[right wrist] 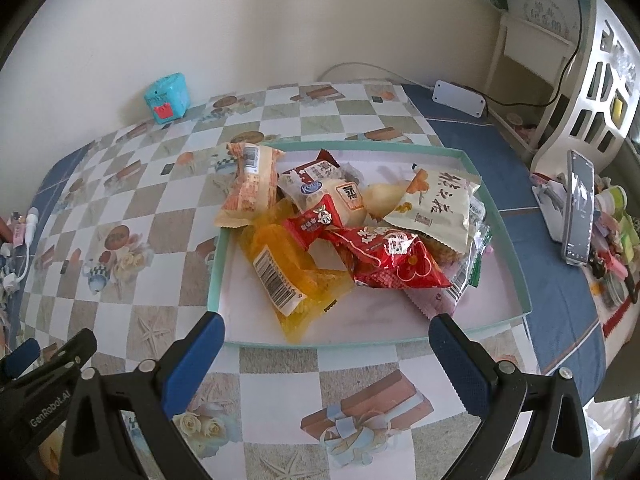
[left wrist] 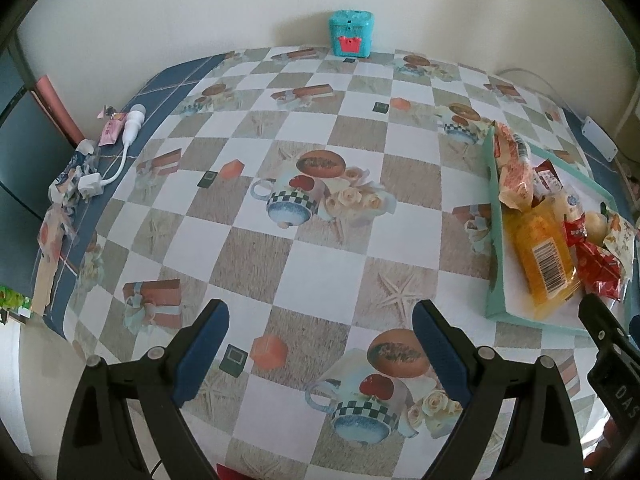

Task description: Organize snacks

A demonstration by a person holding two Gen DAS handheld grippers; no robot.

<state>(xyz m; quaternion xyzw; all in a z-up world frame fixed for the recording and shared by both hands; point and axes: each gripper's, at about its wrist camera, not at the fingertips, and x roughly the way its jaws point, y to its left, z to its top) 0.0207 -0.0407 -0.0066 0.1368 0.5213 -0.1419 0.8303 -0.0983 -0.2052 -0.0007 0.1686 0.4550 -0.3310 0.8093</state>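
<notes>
A shallow teal-rimmed tray (right wrist: 516, 264) on the patterned tablecloth holds a pile of wrapped snacks: a yellow packet with a barcode (right wrist: 288, 276), a red packet (right wrist: 392, 260), a cream packet with black characters (right wrist: 436, 204) and an orange-and-white packet (right wrist: 250, 184). My right gripper (right wrist: 326, 340) is open and empty, just short of the tray's near rim. My left gripper (left wrist: 320, 324) is open and empty over the bare cloth, left of the tray (left wrist: 494, 240). The yellow packet (left wrist: 544, 256) also shows in the left wrist view.
A teal box with a red mark (left wrist: 352, 34) stands at the far wall. A white charger and cable (left wrist: 120, 148) with small wrappers lie at the left edge. A phone on a stand (right wrist: 578, 208) and clutter sit right of the tray.
</notes>
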